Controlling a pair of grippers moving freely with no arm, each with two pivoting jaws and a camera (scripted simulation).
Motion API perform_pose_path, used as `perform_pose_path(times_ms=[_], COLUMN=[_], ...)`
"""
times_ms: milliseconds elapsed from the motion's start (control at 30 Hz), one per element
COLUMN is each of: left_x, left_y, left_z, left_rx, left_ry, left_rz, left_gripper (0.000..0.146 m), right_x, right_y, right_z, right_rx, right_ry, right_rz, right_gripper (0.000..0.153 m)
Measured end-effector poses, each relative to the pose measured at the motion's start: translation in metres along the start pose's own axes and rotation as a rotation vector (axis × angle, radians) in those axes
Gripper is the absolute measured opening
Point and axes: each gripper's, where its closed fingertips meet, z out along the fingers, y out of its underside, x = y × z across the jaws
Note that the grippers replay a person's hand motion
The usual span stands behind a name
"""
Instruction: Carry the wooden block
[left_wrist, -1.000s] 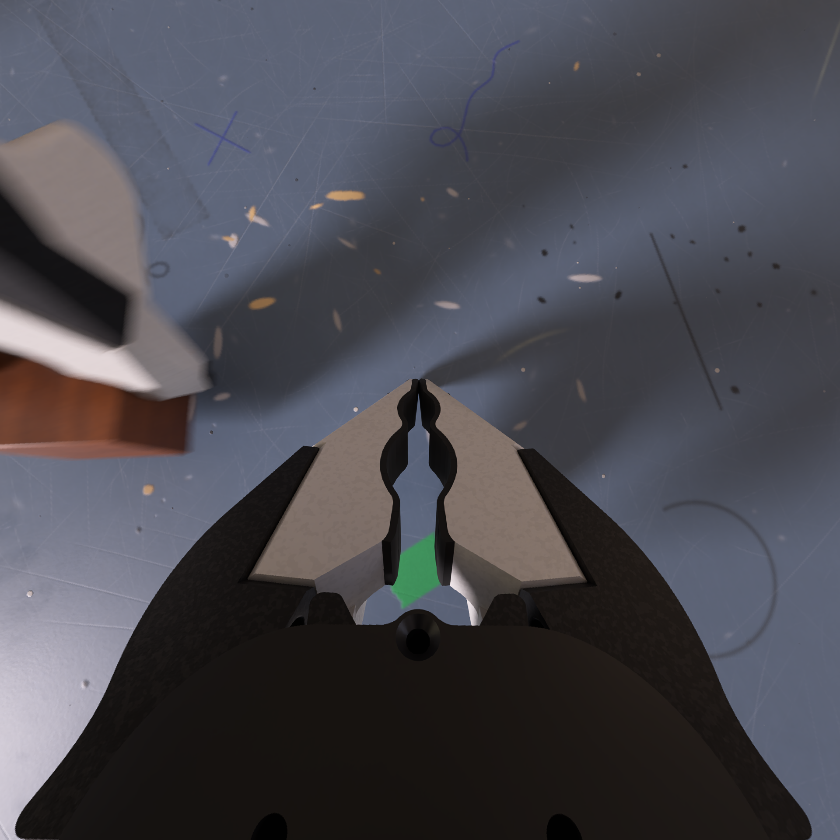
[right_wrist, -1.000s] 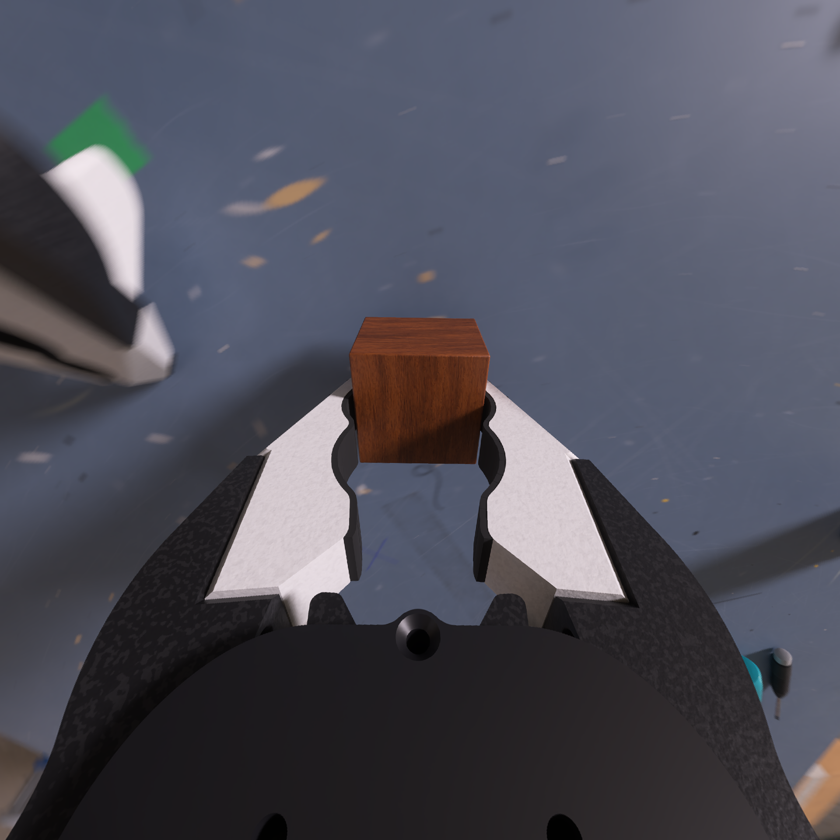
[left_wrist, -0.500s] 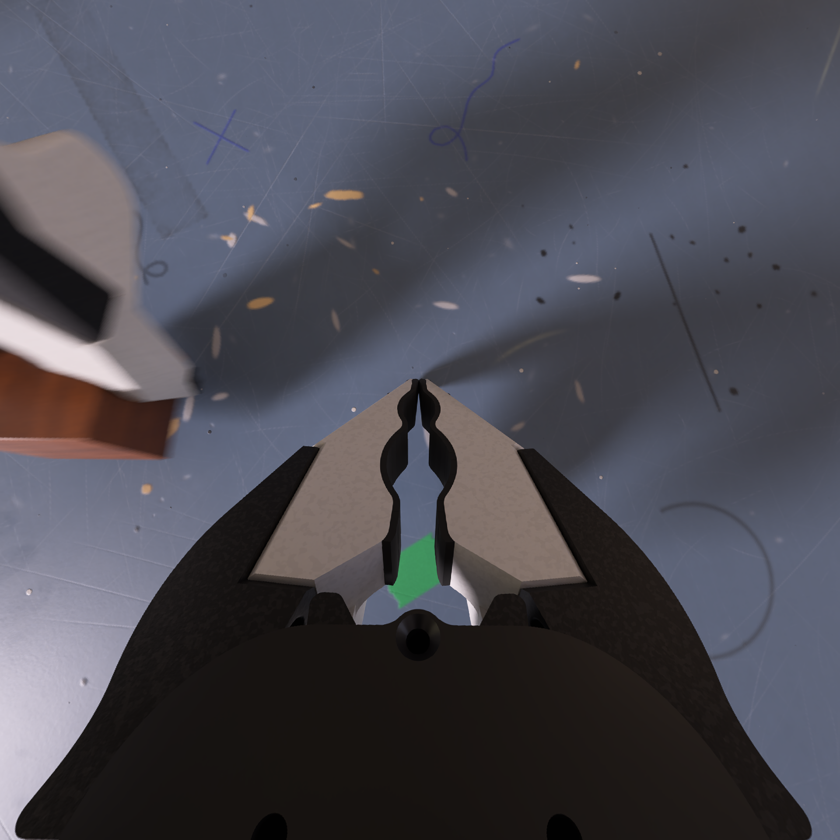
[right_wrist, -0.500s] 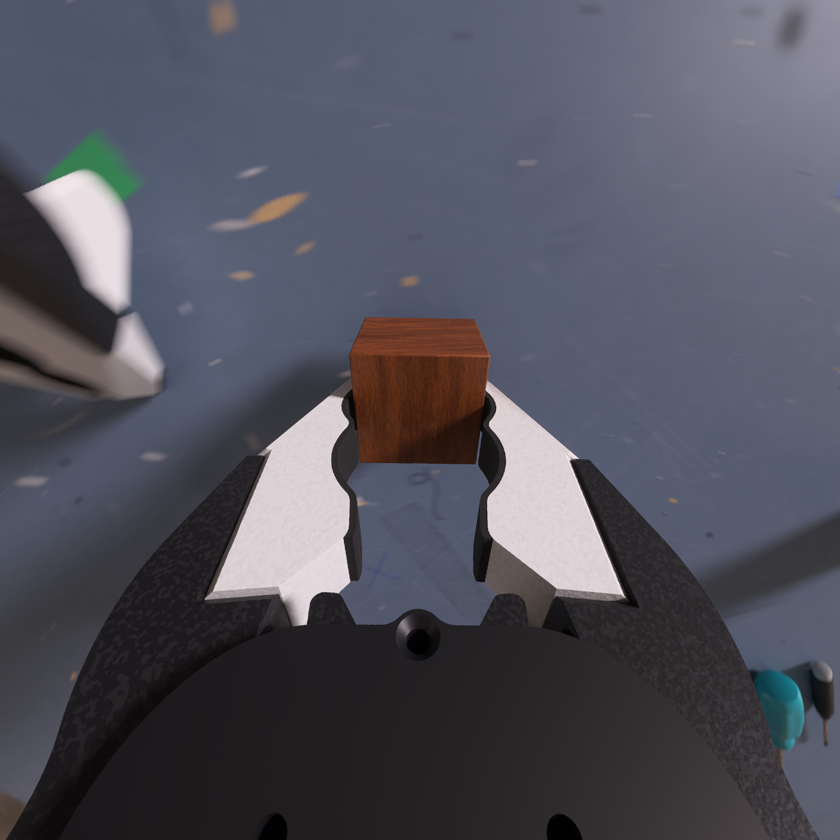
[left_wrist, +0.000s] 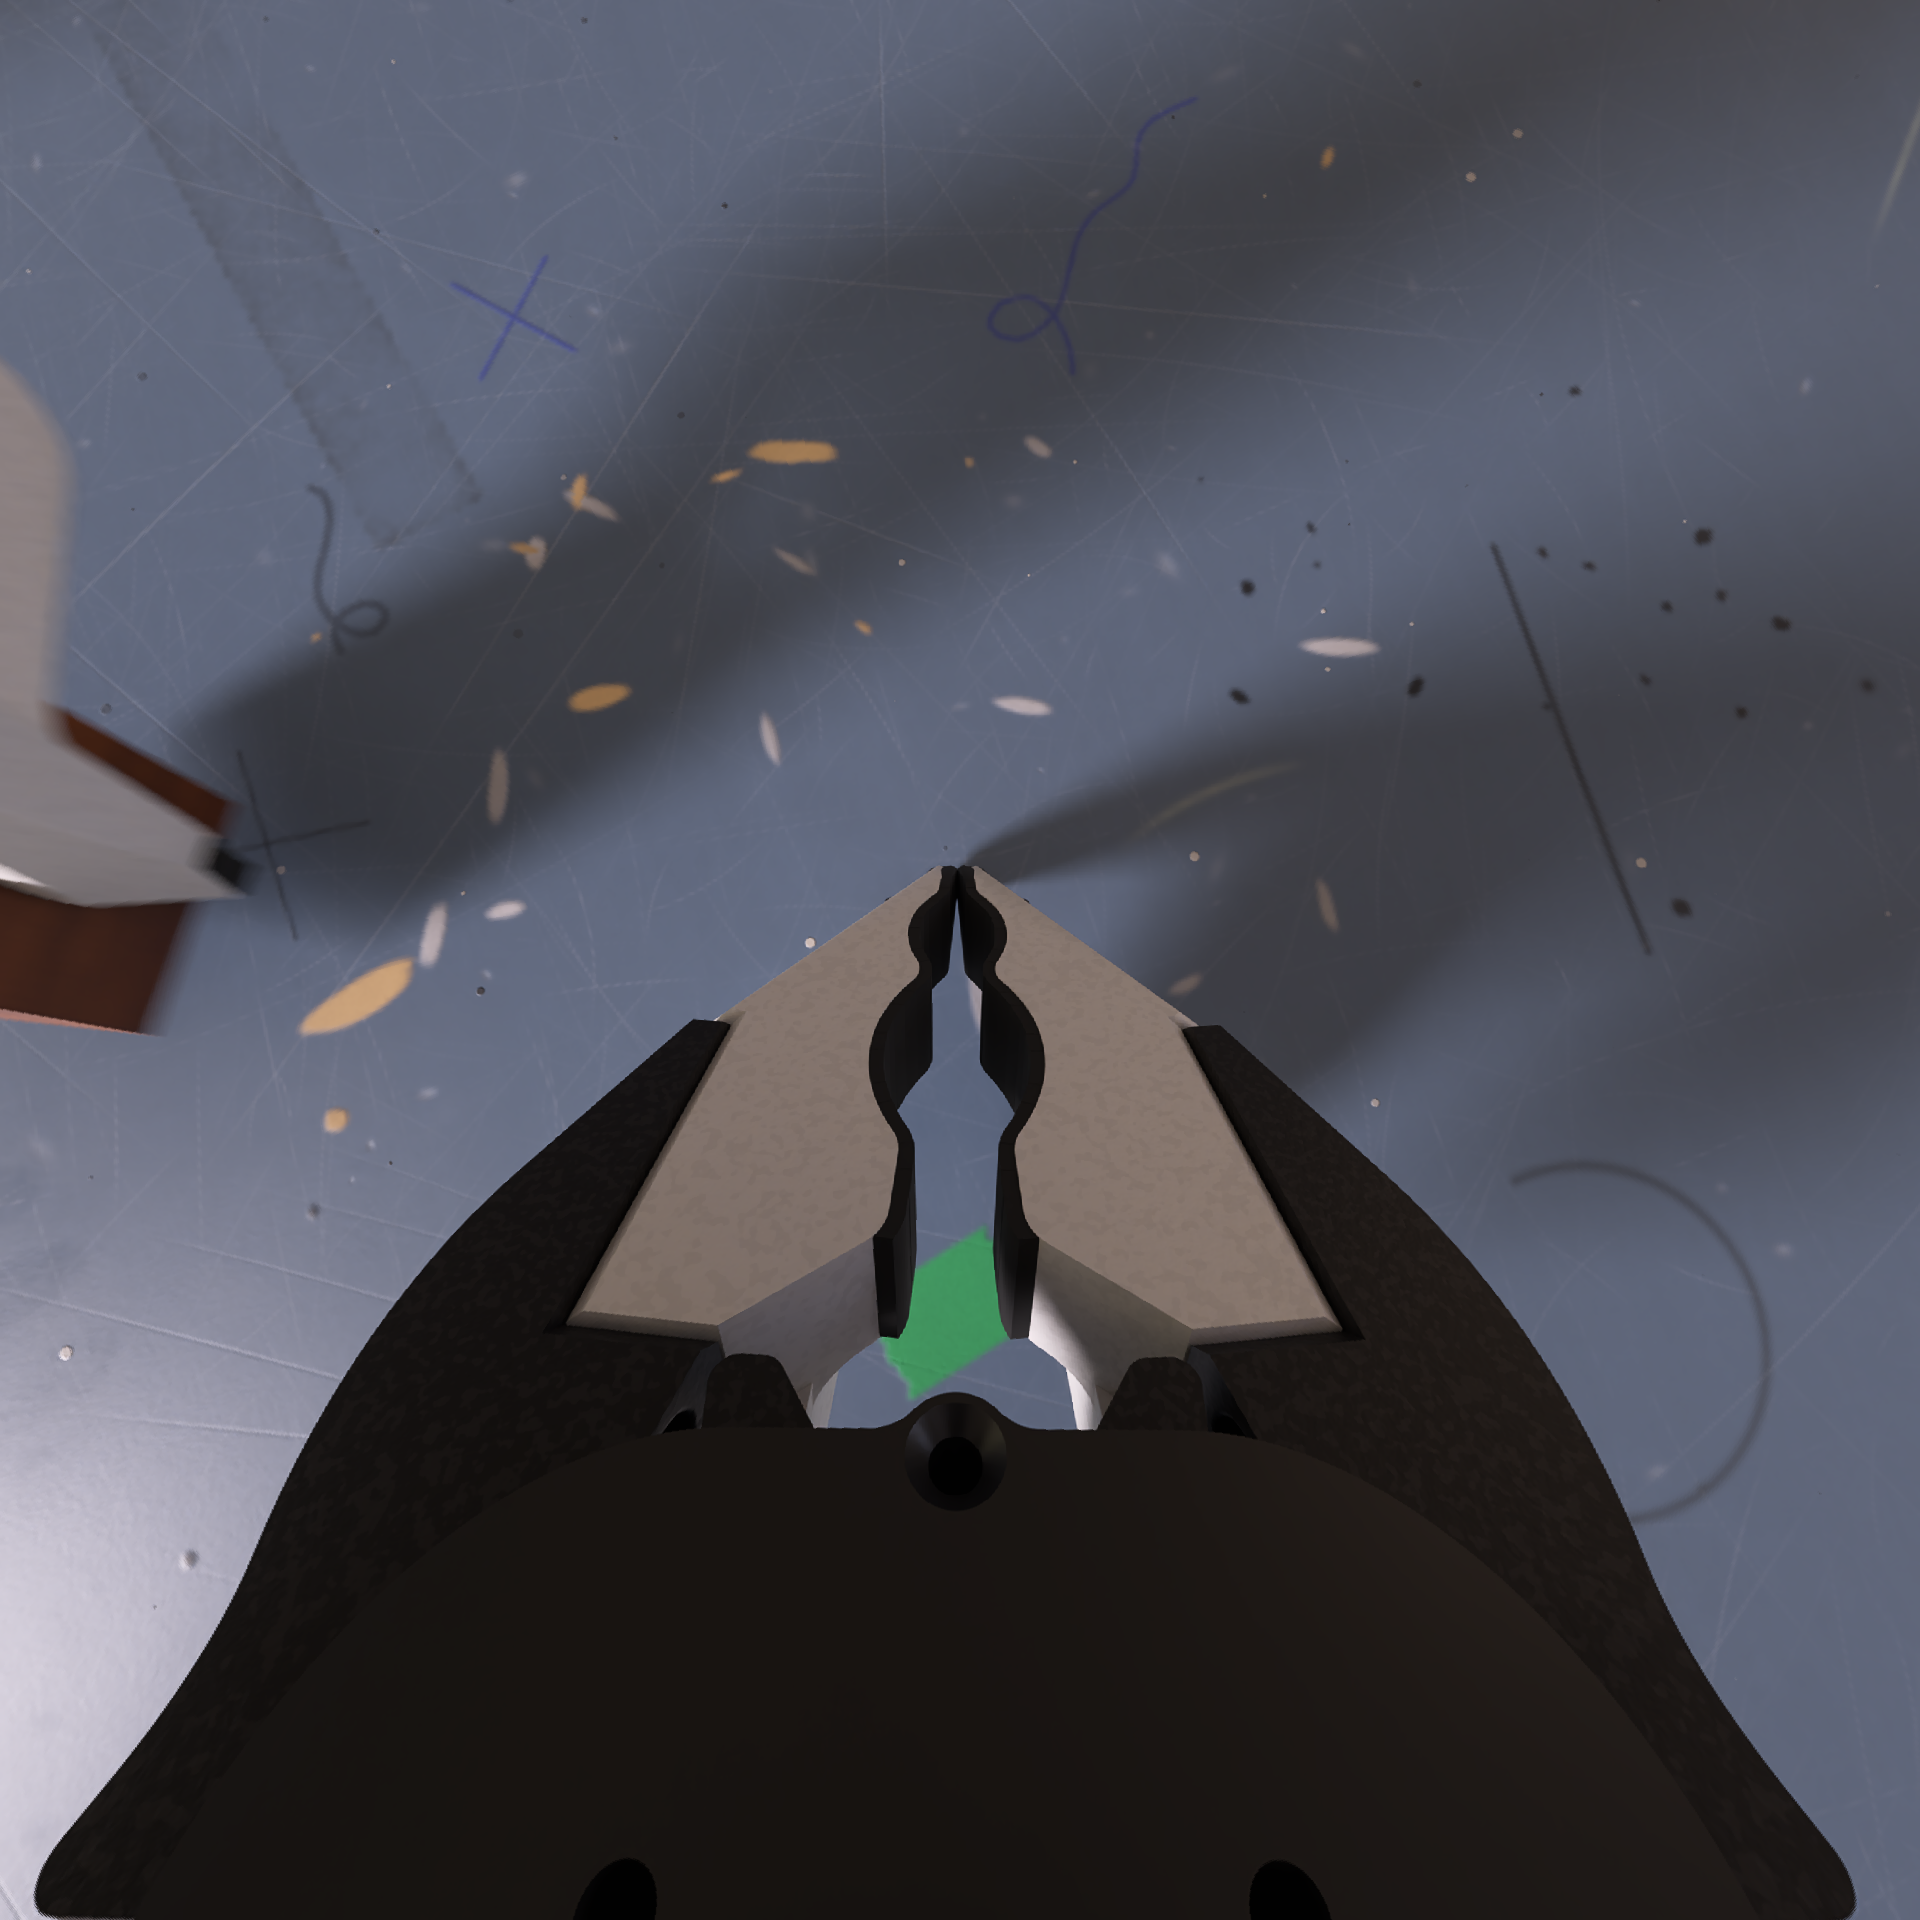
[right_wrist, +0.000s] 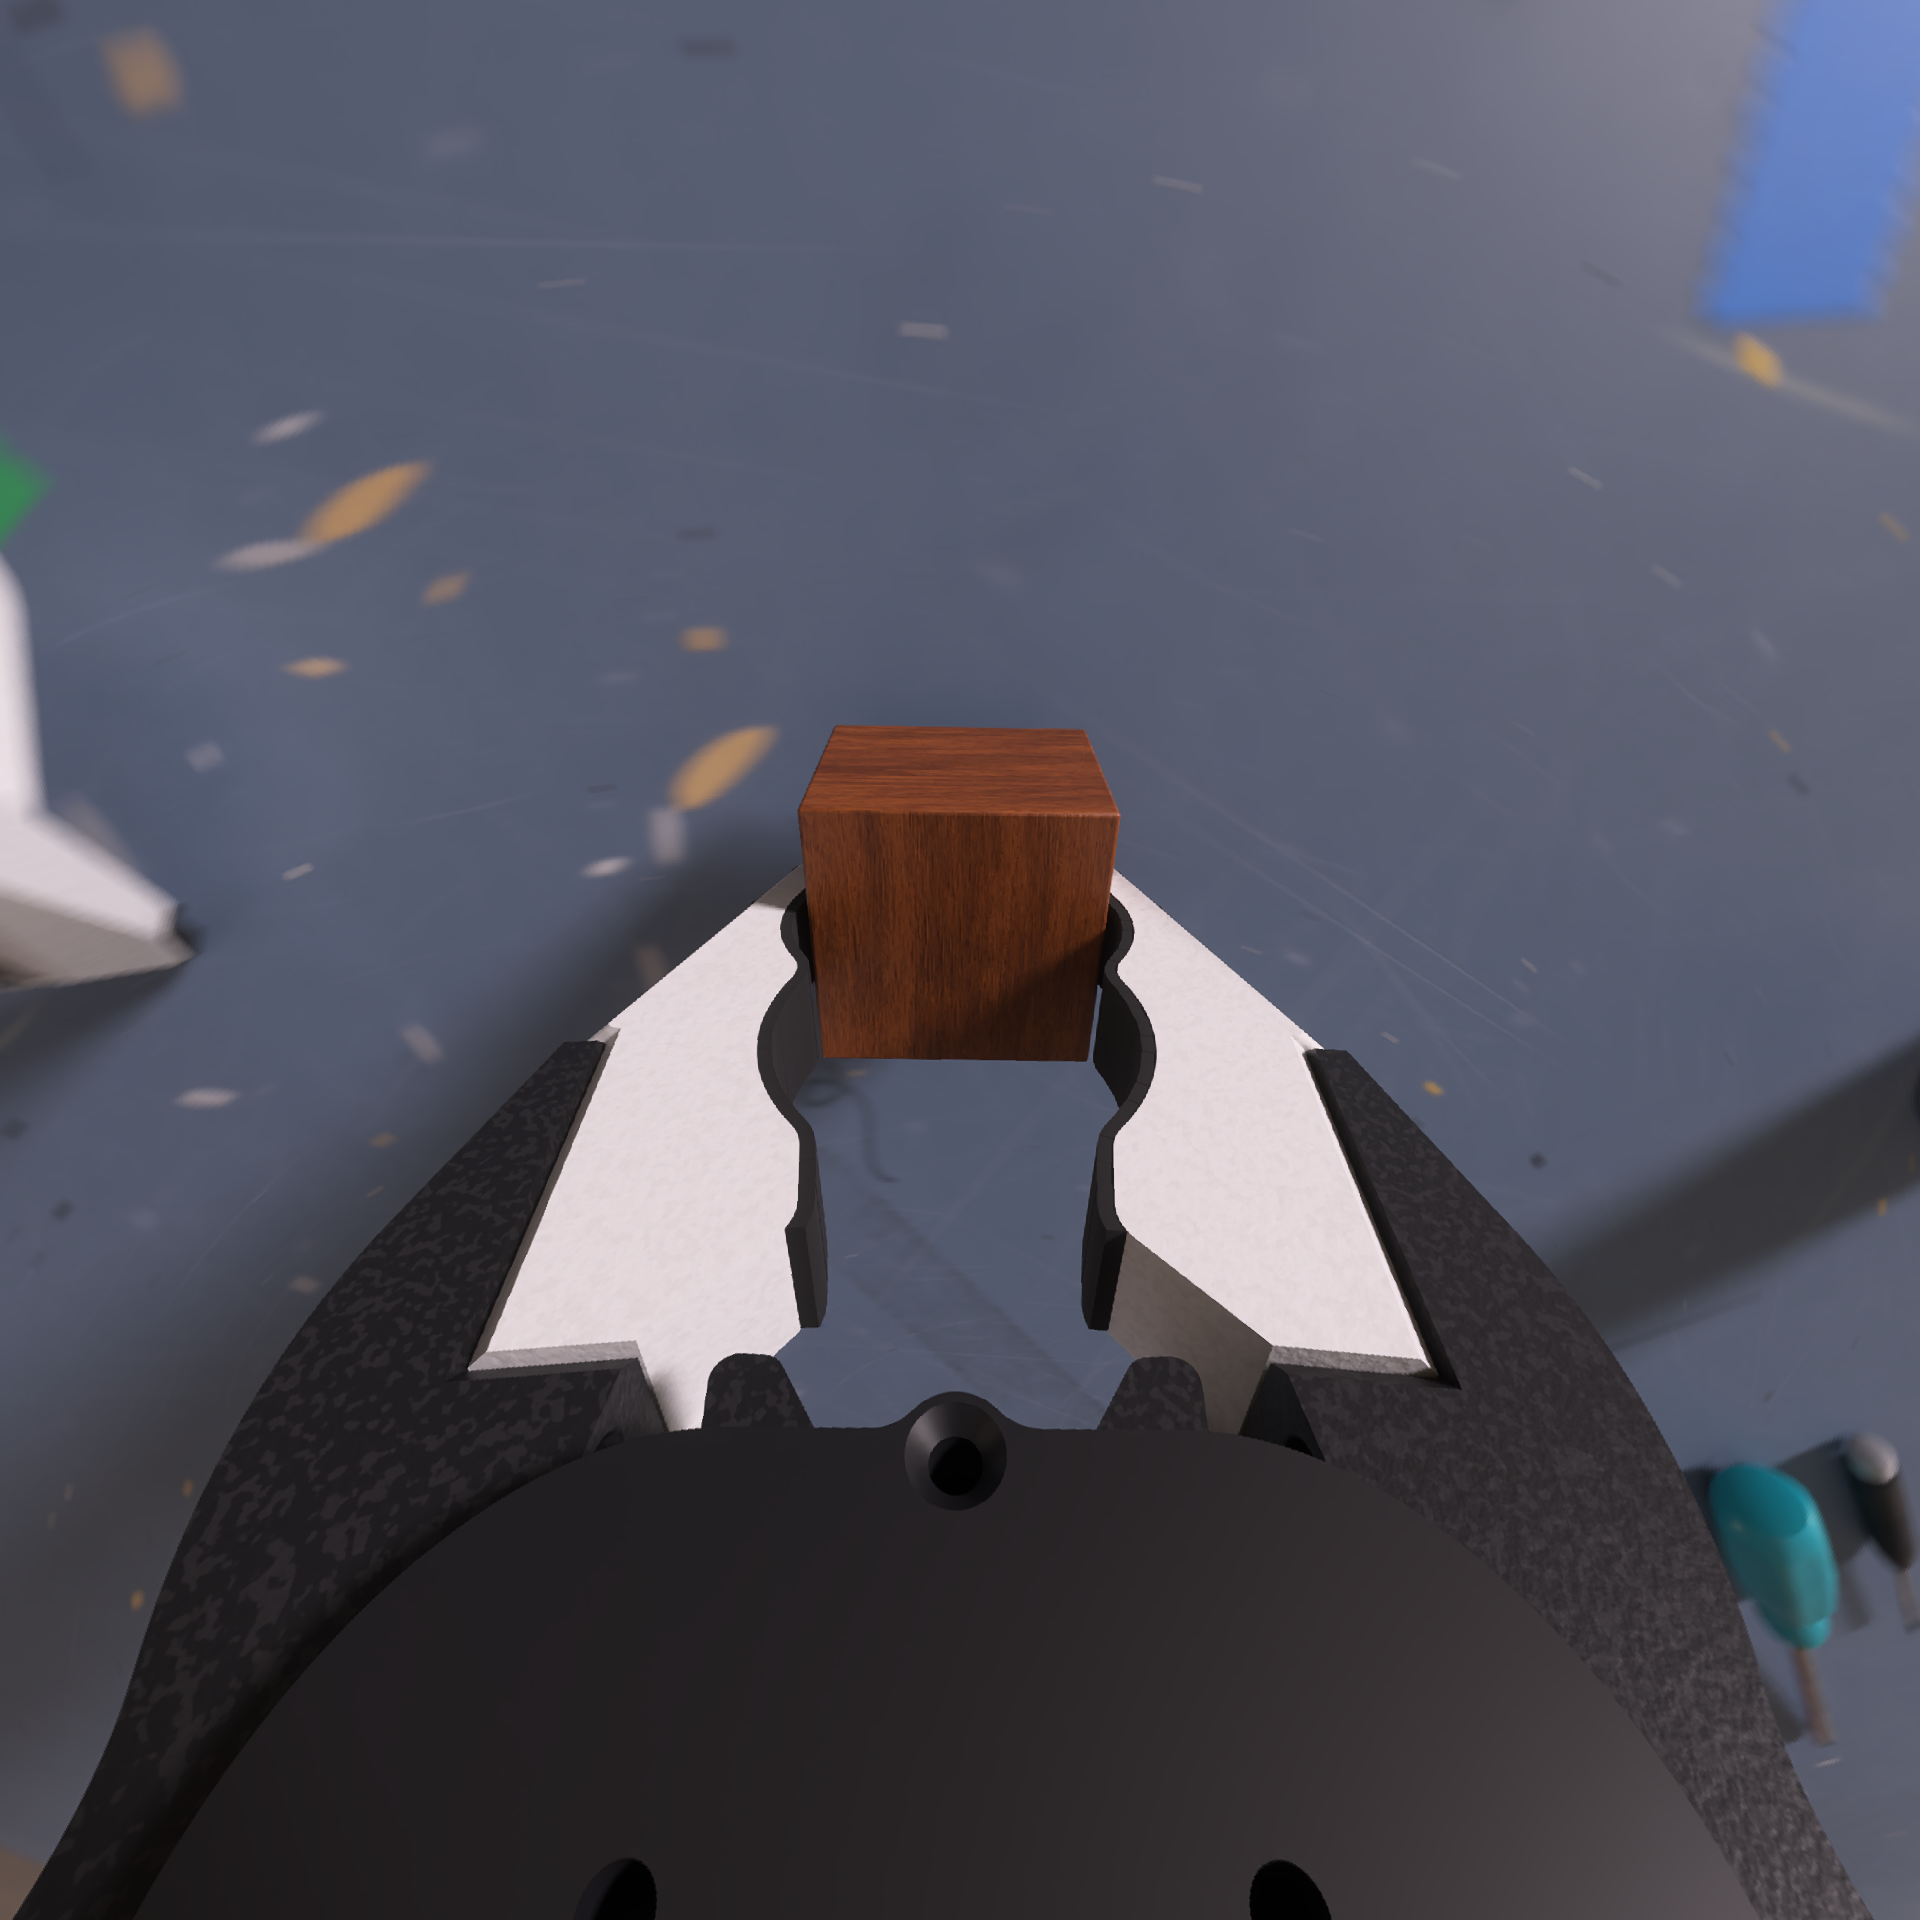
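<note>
A reddish-brown wooden block (right_wrist: 956, 904) sits between the fingertips of my right gripper (right_wrist: 956, 914), which is shut on it and holds it above the grey-blue table. The block also shows at the left edge of the left wrist view (left_wrist: 83, 945), partly hidden by the right gripper's pale finger (left_wrist: 94, 831). My left gripper (left_wrist: 956, 878) is shut and empty, its tips touching, above the table. A green patch (left_wrist: 945, 1320) on the table shows through the gap between its fingers. The left gripper's pale finger shows at the left edge of the right wrist view (right_wrist: 62, 894).
The table (right_wrist: 1351, 623) is scratched and speckled with paint flecks. A blue patch (right_wrist: 1818, 166) lies at the far right. A teal-handled screwdriver (right_wrist: 1766, 1548) and a smaller dark-handled tool (right_wrist: 1881, 1507) lie at the lower right. The green patch's corner (right_wrist: 16, 488) shows at the left edge.
My right gripper has carried the block away from the left gripper; it has slid leftward out of the left wrist view. The blue patch has come into the right view. The left gripper has not moved.
</note>
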Motion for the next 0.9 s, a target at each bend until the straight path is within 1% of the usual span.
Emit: perform_pose_path(times_ms=[67,100,133,200,233,300,367,400,433,500,567,633,700,767,833,900], left_x=[0.000,0.000,0.001,0.001,0.001,0.001,0.001,0.001,0.000,0.000,-0.001,-0.001,-0.001,0.000,0.000,-0.001], left_y=[0.000,0.001,0.001,0.001,0.001,0.001,0.000,0.000,0.000,0.001,0.001,0.001,0.001,0.001,0.001,0.002], left_z=[0.000,-0.001,-0.001,-0.001,-0.001,-0.001,0.000,0.000,0.000,-0.001,-0.001,-0.002,-0.002,-0.002,-0.002,-0.002], left_rx=[0.003,0.003,0.003,0.002,0.002,0.002,-0.001,-0.002,-0.003,-0.002,-0.004,-0.005,-0.005,-0.006,-0.006,-0.005], left_ry=[-0.001,-0.001,-0.001,0.002,0.005,0.015,0.015,0.008,-0.001,-0.009,-0.015,-0.013,-0.007,-0.004,-0.004,-0.002], left_rz=[-0.002,-0.001,0.000,0.003,0.003,0.002,0.005,0.010,0.013,0.011,0.012,0.012,0.010,0.009,0.008,0.001], left_gripper=[0.000,0.000,0.000,0.000,0.000,0.000,0.000,0.000,0.000,0.000,0.000,0.000,0.000,0.000,0.000,0.000], right_x=[0.032,0.039,0.038,0.012,-0.007,-0.037,-0.039,-0.029,-0.013,0.021,0.043,0.048,0.040,0.019,-0.013,-0.041], right_y=[0.011,0.022,0.034,0.048,0.048,0.034,0.014,0.006,0.003,0.013,0.045,0.083,0.117,0.134,0.127,0.107], right_z=[0.001,0.000,-0.002,-0.006,-0.007,-0.007,-0.004,-0.003,-0.001,0.000,-0.003,-0.008,-0.013,-0.016,-0.017,-0.017], right_rx=[0.016,0.007,-0.016,-0.057,-0.066,-0.059,-0.036,-0.014,0.008,0.022,-0.009,-0.037,-0.065,-0.079,-0.077,-0.051], right_ry=[0.017,0.015,0.010,-0.032,-0.064,-0.083,-0.041,-0.032,-0.020,0.006,0.037,0.057,0.049,0.018,-0.008,-0.018], right_rz=[0.122,0.160,0.171,0.106,0.049,-0.057,-0.107,-0.077,-0.015,0.114,0.205,0.270,0.341,0.337,0.241,0.115], right_gripper=[0.051,0.051,0.051,0.051,0.051,0.051,0.051,0.051,0.051,0.051,0.051,0.051,0.051,0.051,0.051,0.051])
